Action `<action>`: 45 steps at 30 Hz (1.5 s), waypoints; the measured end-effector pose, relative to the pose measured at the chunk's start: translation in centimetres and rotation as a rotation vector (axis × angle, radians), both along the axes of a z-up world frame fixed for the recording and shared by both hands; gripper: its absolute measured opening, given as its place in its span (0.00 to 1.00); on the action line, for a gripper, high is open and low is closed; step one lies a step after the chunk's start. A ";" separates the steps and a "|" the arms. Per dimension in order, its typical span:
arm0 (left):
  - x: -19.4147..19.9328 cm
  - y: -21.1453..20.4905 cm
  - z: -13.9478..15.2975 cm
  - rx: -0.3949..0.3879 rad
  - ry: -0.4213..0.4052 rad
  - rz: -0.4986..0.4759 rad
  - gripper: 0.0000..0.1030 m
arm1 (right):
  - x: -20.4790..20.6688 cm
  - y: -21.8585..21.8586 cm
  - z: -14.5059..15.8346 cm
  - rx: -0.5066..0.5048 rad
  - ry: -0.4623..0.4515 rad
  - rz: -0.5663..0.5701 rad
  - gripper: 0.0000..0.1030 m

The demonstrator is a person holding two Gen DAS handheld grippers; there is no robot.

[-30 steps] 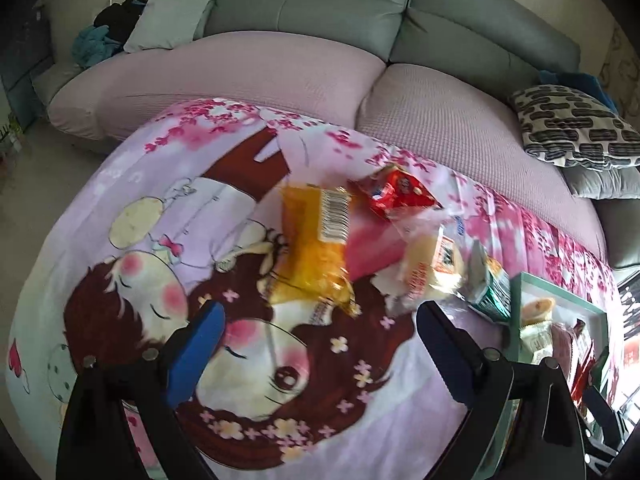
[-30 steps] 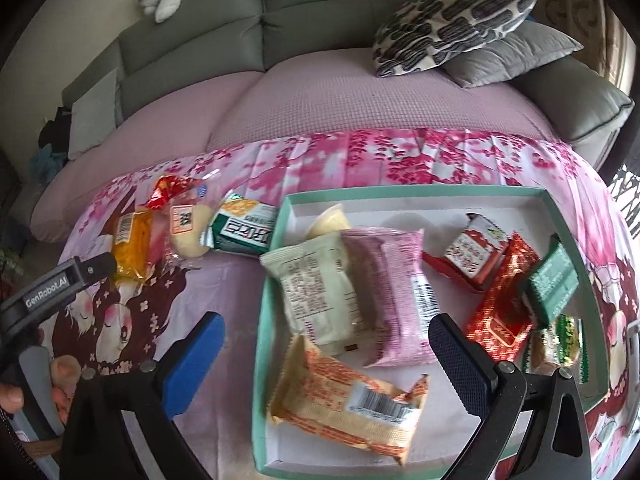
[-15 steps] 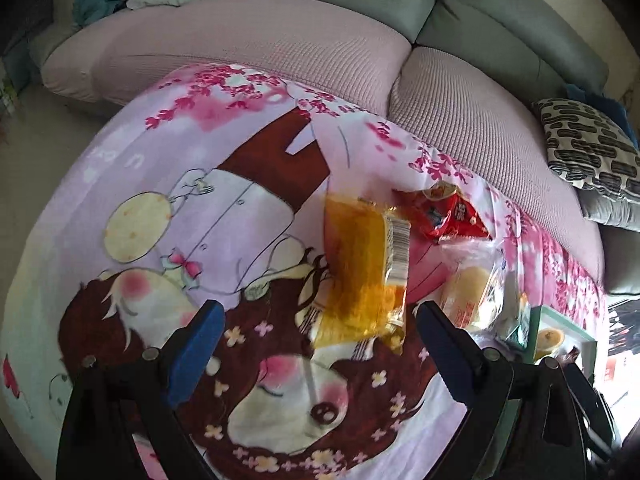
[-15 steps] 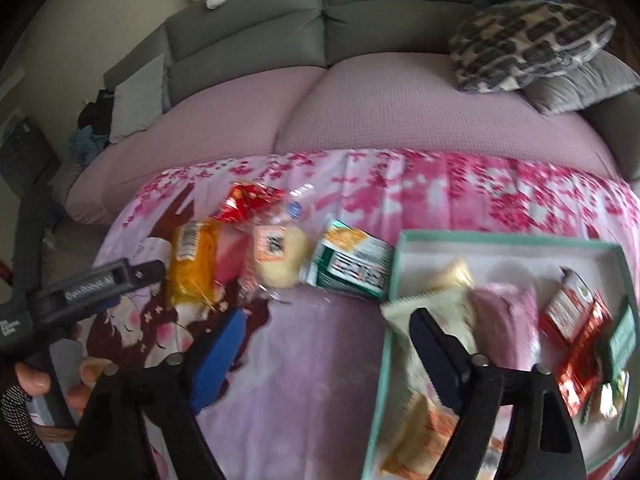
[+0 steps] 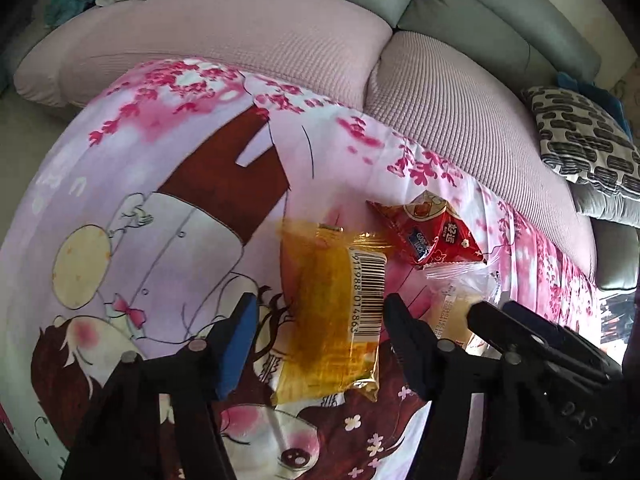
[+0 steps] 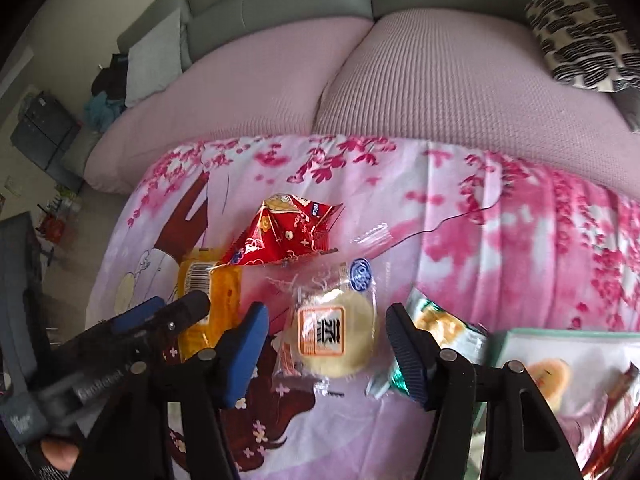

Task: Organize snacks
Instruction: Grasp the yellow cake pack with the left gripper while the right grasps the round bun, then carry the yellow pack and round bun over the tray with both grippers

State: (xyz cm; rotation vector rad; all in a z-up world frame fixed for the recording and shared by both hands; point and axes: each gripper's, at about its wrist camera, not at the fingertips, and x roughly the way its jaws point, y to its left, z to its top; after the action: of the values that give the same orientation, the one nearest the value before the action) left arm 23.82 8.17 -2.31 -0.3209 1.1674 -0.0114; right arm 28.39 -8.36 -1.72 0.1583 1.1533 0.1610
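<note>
On the pink cartoon-print cloth (image 5: 160, 200) lies a yellow snack packet (image 5: 332, 308) with a barcode. My left gripper (image 5: 320, 332) straddles it, jaws closing. The right finger is at the packet's edge and a gap is left at the blue pad (image 5: 236, 340). A round pale cake in a clear wrapper (image 6: 340, 332) lies between the fingers of my right gripper (image 6: 326, 340). Its jaws are closing too, and neither pad touches the cake. A red packet (image 6: 280, 236) lies just beyond both, seen again as the red packet (image 5: 432, 232) in the left wrist view.
A green-and-white packet (image 6: 436, 328) lies beside the right finger. A teal tray (image 6: 560, 333) with several snacks sits at the lower right. The two grippers stand close, side by side. A sofa (image 5: 280, 32) with a patterned cushion (image 5: 580, 136) runs behind the cloth.
My left gripper came down over the yellow packet and its jaws narrowed. My right gripper swung left from over the tray to the round cake, its jaws narrowing as well.
</note>
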 end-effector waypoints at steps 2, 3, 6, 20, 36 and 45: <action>0.2 -0.1 -0.3 -0.012 -0.003 -0.003 0.53 | 1.0 0.4 -0.7 -0.023 0.032 0.009 0.62; 0.4 -0.2 -0.4 -0.012 0.001 -0.004 0.49 | 1.2 0.6 -0.9 -0.038 0.041 0.014 0.61; 0.7 -0.3 -1.0 -0.025 0.018 -0.004 0.44 | 1.8 1.1 -1.8 -0.077 0.060 0.031 0.60; -0.9 0.7 -1.4 -0.062 0.023 0.093 0.38 | 1.2 1.6 -2.5 -0.064 0.056 0.012 0.52; -6.9 -1.7 2.7 -0.042 -0.042 0.097 0.38 | -7.8 -0.7 3.7 -0.001 -0.090 -0.082 0.50; -8.9 -6.0 3.4 -0.046 -0.053 0.025 0.38 | -13.7 -4.5 5.3 -0.025 -0.151 -0.194 0.50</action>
State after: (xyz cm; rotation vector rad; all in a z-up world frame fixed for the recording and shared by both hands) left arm 14.91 2.13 1.09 -0.3737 1.1121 -0.0244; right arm 14.65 -12.90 3.56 0.2306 0.9837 -0.0130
